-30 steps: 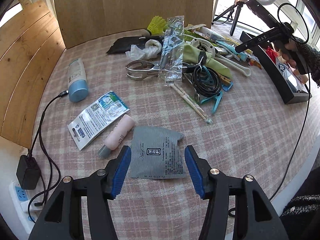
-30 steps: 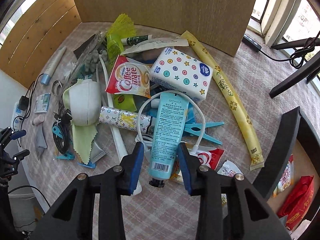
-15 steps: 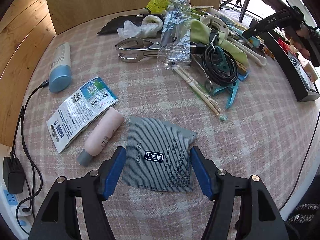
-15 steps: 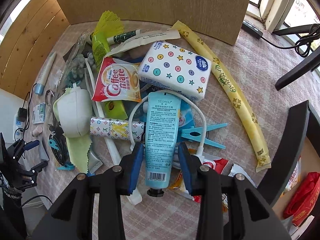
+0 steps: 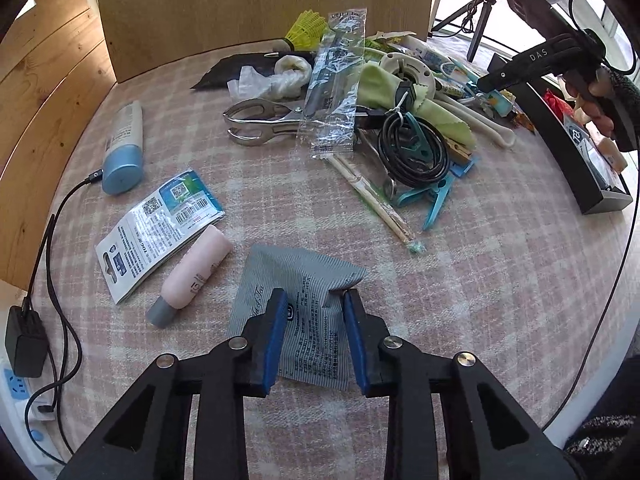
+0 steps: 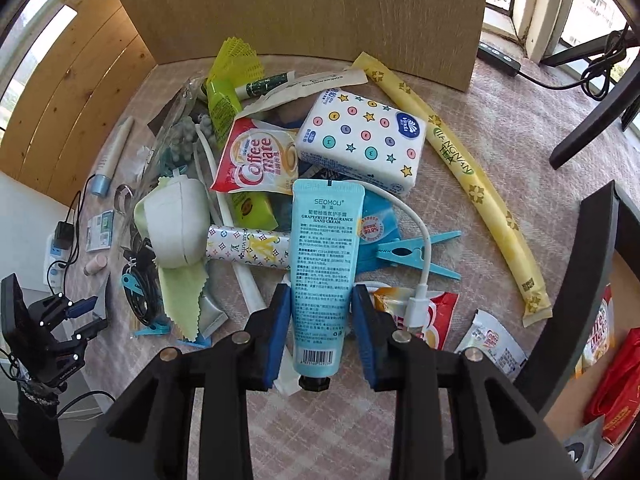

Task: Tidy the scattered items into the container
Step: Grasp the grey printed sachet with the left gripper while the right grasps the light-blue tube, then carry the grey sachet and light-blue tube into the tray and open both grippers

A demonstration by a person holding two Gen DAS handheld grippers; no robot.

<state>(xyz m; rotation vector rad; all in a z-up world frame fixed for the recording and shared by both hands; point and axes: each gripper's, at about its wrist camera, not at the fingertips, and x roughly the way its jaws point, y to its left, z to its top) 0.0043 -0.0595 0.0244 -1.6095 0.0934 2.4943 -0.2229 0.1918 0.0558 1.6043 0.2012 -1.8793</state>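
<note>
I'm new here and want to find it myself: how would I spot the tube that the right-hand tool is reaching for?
Start at the pile of clutter on the checked tablecloth and find the white tissue pack dotted with stars. Just below it lies the hand cream tube, black cap toward the camera, between the blue pads of the right gripper. It is the only pale turquoise tube, labelled SEOMOU.

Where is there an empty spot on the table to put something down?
Bare cloth lies between the grey sachet and the black container on the right, below the blue clothespin. Another free strip runs between the white tube and the metal tongs. The pile around the tissue pack and the hand cream is crowded.
</note>
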